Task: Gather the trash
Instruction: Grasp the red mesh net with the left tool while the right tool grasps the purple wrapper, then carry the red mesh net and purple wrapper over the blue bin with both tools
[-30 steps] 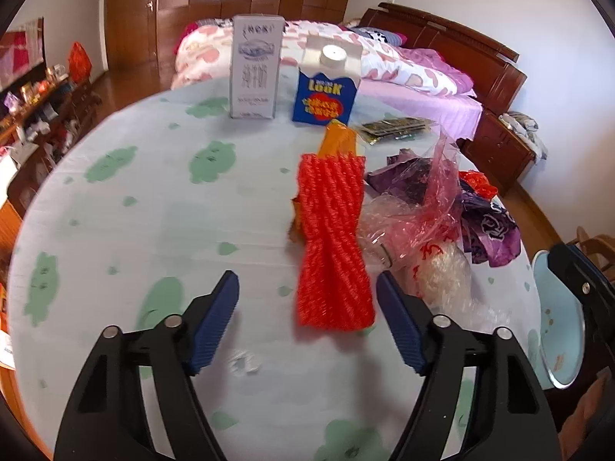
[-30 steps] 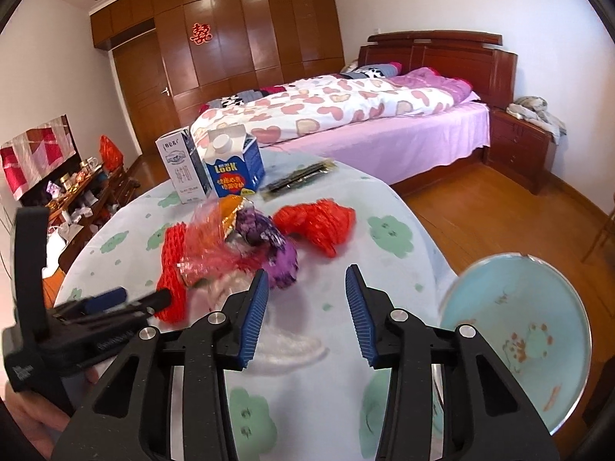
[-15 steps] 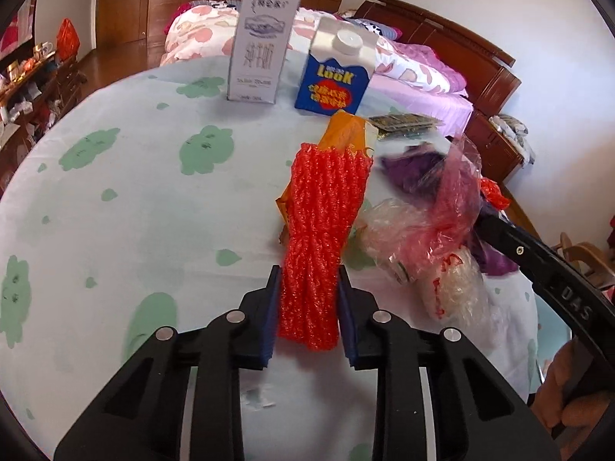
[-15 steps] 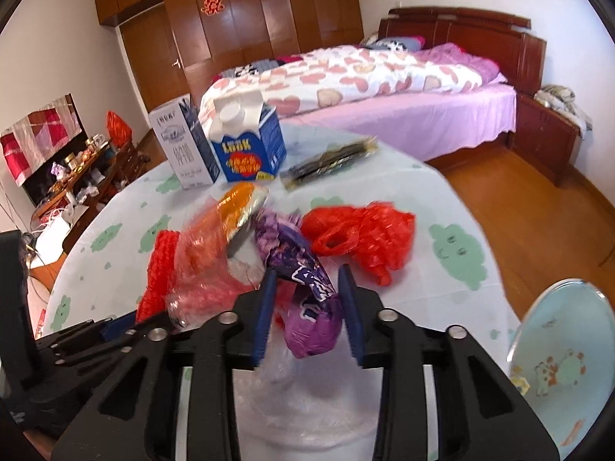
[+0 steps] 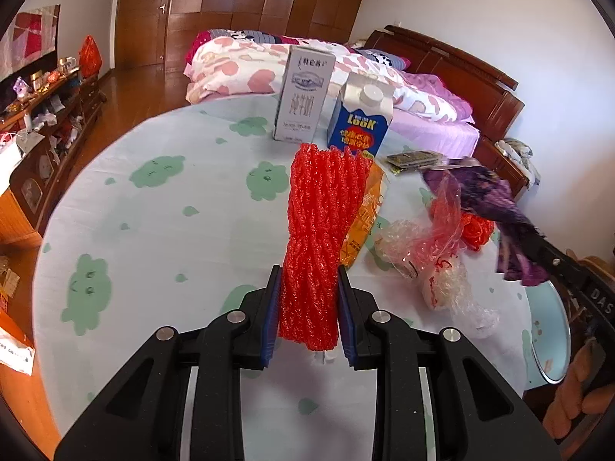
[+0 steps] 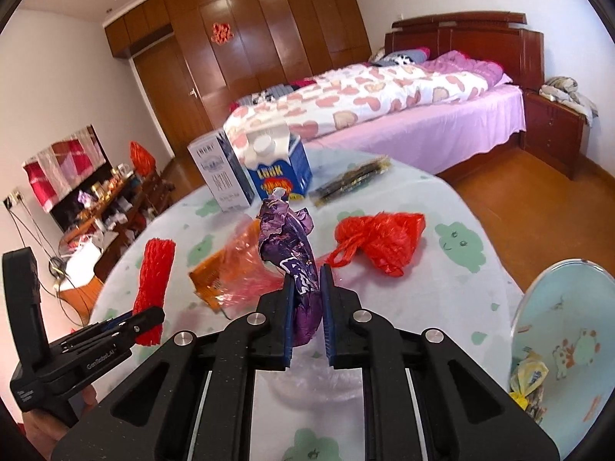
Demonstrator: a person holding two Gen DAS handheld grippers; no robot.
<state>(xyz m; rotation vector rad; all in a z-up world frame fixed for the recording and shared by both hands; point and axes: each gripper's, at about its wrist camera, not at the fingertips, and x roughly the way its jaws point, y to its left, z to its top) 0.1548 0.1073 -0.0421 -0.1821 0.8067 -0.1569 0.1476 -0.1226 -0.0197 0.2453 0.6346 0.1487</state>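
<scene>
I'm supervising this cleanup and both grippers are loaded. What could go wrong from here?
The left gripper pinches only the near end of the long red foam net, so it may sag or slip. The pink plastic bag lies against the purple wrapper held by the right gripper and might drag along toward the bin.

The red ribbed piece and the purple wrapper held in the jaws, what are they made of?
Red ribbed piece: looks like soft foam netting, matte, with open mesh ridges that pinch in at the grip. Purple wrapper: probably thin plastic film, glossy, crinkled, printed.
</scene>
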